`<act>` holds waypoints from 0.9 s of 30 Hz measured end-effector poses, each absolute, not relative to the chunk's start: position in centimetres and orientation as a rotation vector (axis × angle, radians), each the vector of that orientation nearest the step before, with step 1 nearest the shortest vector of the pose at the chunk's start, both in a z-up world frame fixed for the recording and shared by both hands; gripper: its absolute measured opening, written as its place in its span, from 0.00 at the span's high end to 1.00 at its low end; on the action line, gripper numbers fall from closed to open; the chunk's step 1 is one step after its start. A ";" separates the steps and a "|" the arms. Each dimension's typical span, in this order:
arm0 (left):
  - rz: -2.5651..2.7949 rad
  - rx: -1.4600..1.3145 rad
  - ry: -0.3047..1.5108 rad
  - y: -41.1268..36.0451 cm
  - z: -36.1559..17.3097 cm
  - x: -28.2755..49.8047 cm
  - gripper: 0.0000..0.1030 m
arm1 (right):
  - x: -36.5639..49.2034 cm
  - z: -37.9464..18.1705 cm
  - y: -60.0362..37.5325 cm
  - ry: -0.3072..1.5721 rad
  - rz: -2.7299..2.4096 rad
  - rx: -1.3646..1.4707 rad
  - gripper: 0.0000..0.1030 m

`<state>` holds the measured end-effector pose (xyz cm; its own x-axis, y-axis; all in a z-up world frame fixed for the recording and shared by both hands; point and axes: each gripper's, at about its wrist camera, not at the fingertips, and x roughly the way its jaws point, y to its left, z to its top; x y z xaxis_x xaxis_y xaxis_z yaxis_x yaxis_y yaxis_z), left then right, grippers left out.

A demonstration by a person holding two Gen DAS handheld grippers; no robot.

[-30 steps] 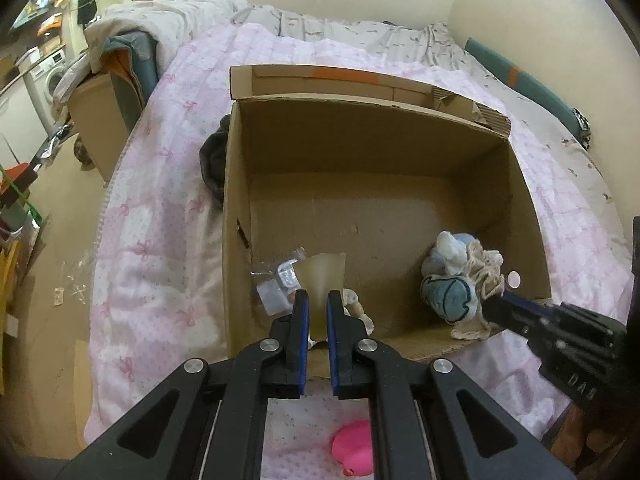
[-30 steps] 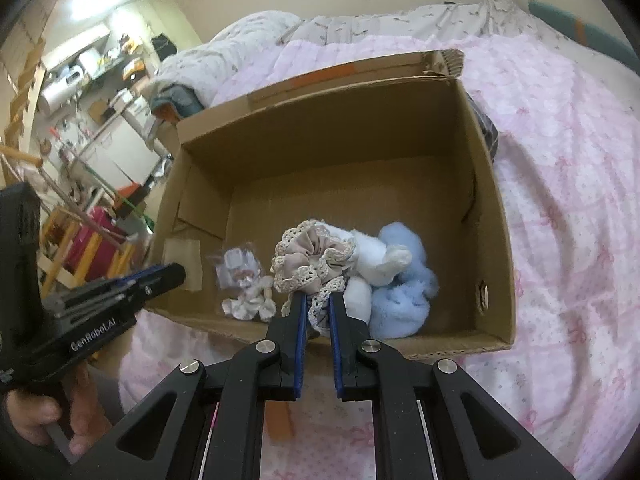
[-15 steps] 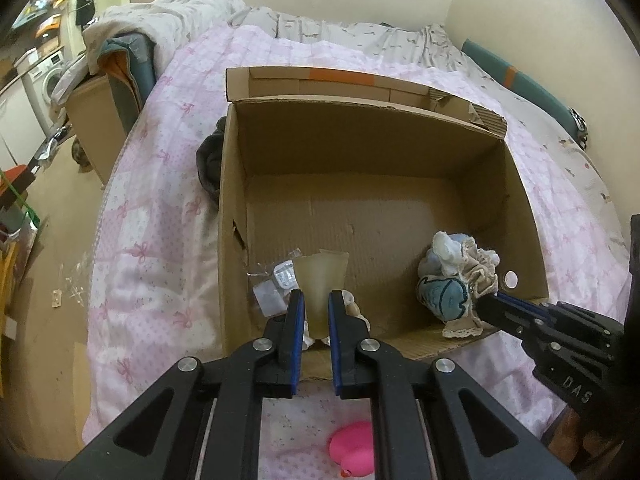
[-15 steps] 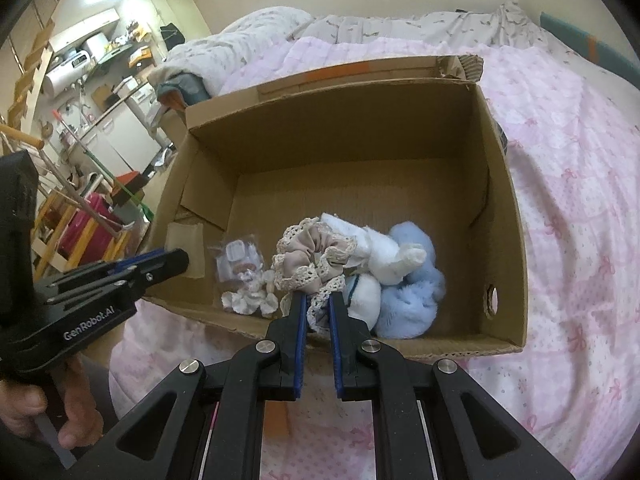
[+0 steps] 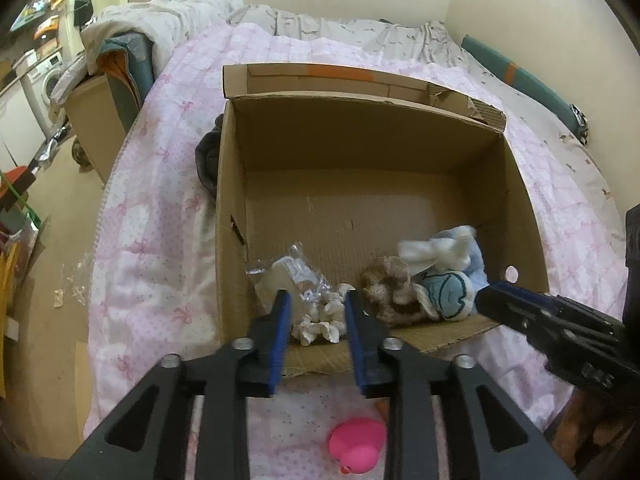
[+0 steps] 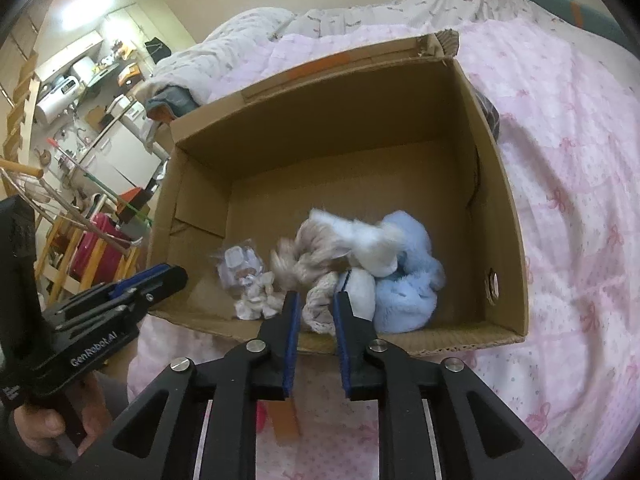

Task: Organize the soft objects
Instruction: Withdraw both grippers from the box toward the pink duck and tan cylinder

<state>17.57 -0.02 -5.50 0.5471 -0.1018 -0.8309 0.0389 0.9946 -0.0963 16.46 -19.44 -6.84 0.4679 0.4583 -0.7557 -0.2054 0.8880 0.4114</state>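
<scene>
So both grippers were pinched on something a moment ago, and now their jaws have just been opening: the bag [image 5: 298, 276] the left gripper [image 5: 314, 308] held up by its flap has dropped onto the box [image 5: 360, 136] floor in the near left corner, and the scrunchie [image 5: 390, 290] the right gripper [image 6: 314, 310] held has slumped down against the plush [image 6: 404, 280]. The bag lies crumpled with the little white bits spilling toward the near wall, long axis running roughly from the near wall back into the box; hard to call which end is the top. The scrunchie is a floppy ring lying half on its side, a lace loop trailing toward the near wall, so no real pointing direction. The plush pile is blurred in the right wrist view, probably still settling. The left jaws stand apart with the bag below and between them, not pressed on it. The right jaws are apart too, with a bit of lace in the gap, but the pads don't look to be squeezing it. I'd say this is the release step of a drop-off. Next probably means lifting both clear of the near wall and going for what's still on the bedspread [image 5: 152, 208], like the pink toy [image 5: 358, 446] just outside the box.
</scene>
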 end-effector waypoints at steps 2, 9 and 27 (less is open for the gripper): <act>-0.070 -0.071 0.978 0.1 -5.3 17.5 0.45 | 16.3 -6.5 -19.6 0.991 0.423 0.298 0.33; -0.048 -0.084 0.958 0.5 -4.9 17.5 0.36 | 16.2 -6.3 -19.9 0.977 0.411 0.323 0.26; -0.017 -0.047 0.929 1.1 -3.0 14.8 0.36 | 15.4 -5.6 -20.8 0.964 0.373 0.313 0.26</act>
